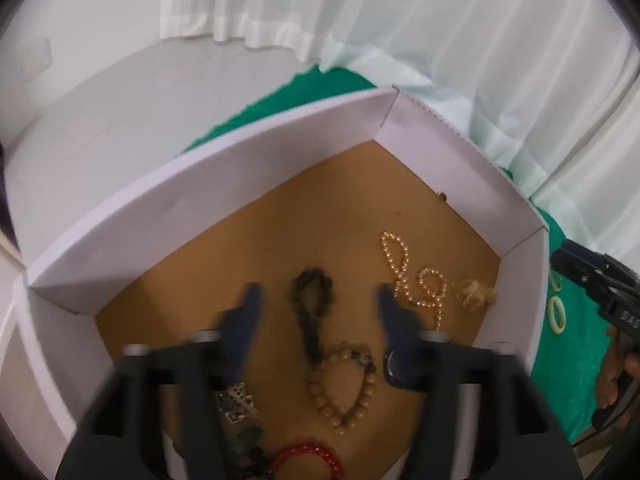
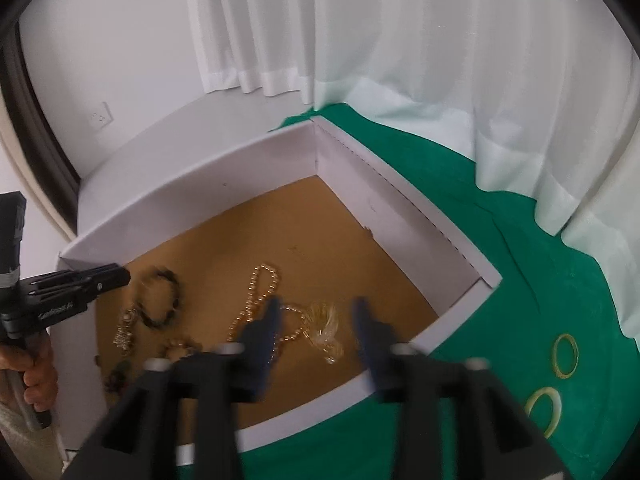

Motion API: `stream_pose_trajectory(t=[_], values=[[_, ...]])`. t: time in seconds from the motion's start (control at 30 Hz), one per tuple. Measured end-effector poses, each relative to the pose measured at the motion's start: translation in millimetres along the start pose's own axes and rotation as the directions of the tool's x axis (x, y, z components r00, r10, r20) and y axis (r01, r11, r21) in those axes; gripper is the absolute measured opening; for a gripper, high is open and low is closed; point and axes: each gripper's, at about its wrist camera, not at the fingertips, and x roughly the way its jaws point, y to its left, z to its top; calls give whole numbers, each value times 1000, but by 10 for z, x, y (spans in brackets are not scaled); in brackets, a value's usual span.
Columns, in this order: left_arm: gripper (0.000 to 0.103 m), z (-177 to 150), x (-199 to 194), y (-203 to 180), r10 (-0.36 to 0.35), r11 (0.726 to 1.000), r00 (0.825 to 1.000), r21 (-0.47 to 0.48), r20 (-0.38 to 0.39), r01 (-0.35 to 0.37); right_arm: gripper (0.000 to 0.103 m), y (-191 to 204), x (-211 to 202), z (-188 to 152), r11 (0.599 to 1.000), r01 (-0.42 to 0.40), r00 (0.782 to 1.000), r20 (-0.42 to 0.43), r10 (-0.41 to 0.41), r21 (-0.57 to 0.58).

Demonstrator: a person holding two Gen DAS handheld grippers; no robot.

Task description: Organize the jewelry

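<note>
From the left wrist view, the left gripper [image 1: 318, 300] hangs over a shallow white cardboard box [image 1: 224, 184] with a brown floor, its blue-tipped jaws standing apart with nothing pressed between them. Under the gap lies a black beaded bracelet [image 1: 313, 298], which runs down to touch a tan wooden-bead bracelet [image 1: 344, 392]. Just right of the right-hand jaw a pale pearl strand [image 1: 404, 276] loops across the floor, and beside that, near the box's right wall, sits a small tangle of clear yellowish beads [image 1: 476, 294]. Only this view shows a red bead bracelet [image 1: 308, 458] at the bottom edge and, clearly, a silver filigree pendant [image 1: 236, 402] by the left jaw. At the right edge the other tool appears over a green cloth [image 1: 568, 380], above a pale bangle [image 1: 557, 315]. From the right wrist view, the right gripper [image 2: 316, 320] has its jaws likewise apart and empty, poised over the box's near right corner, with the clear tangle [image 2: 326, 332] showing between them. This view alone shows two rings together on the cloth outside the box: a gold bangle [image 2: 565, 356] and a pale one [image 2: 544, 410]. A hand [image 2: 36, 376] grips the left tool's handle at the left edge.
</note>
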Motion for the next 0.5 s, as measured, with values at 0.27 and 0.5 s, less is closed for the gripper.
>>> stream_pose_trajectory(t=[0.27,0.5], values=[[82,-365,-559,-283,-5,997,997,76,82,-2,77,-152,-536,-534,998,54,997,60,-55,11],[87,-880,-965,-1021,-143,969,986,214,89,121,77,-564,-848,-1484,979,200,978,44,-202,36]])
